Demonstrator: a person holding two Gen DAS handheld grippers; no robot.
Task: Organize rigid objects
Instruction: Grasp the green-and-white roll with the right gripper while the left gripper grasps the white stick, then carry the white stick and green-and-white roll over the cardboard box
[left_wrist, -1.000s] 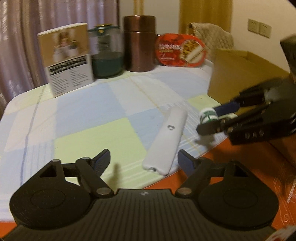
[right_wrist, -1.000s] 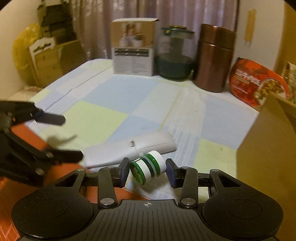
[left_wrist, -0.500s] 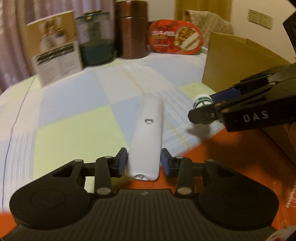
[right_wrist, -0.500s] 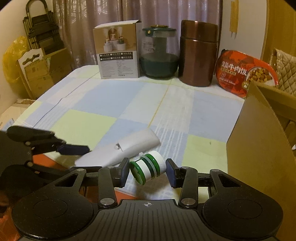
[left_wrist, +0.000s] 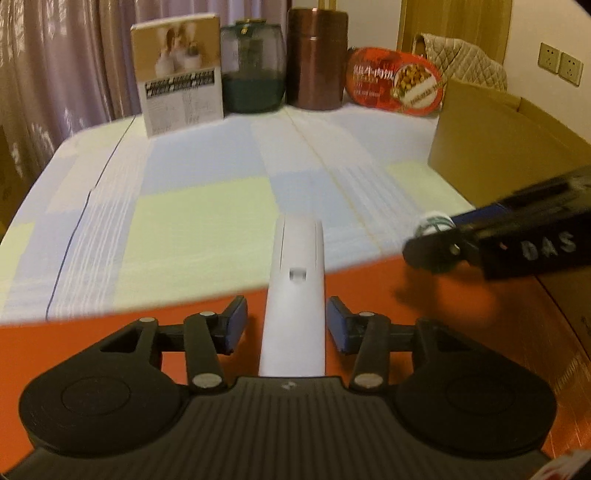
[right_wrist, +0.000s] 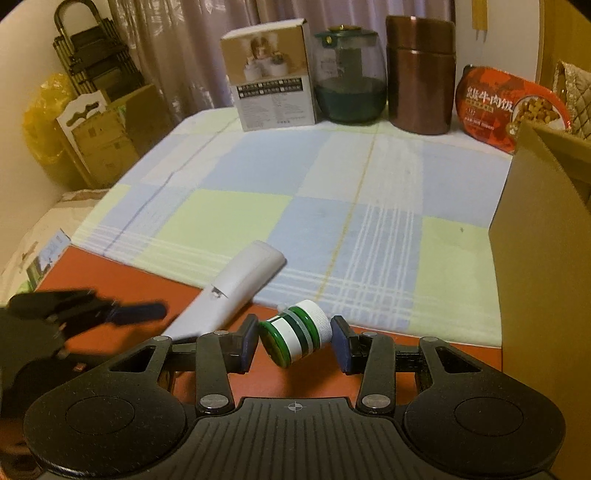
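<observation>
A long white remote control (left_wrist: 295, 295) lies back side up between the jaws of my left gripper (left_wrist: 284, 326). The jaws stand on either side of it with small gaps, so the gripper is open around it. In the right wrist view the remote (right_wrist: 236, 291) lies at the tablecloth's front edge. My right gripper (right_wrist: 293, 341) is shut on a small green-and-white jar (right_wrist: 293, 336) with a white cap, held tilted above the orange surface. It also shows in the left wrist view (left_wrist: 436, 225).
An open cardboard box (right_wrist: 546, 229) stands at the right. At the table's back stand a printed carton (right_wrist: 271, 96), a glass jar (right_wrist: 349, 74), a brown canister (right_wrist: 421, 74) and a red food package (right_wrist: 509, 107). Cardboard boxes (right_wrist: 99, 140) sit on the floor at left.
My left gripper moved onto the remote and further along it, jaws narrowing around it. My right gripper kept the jar and rose back from the table a little.
</observation>
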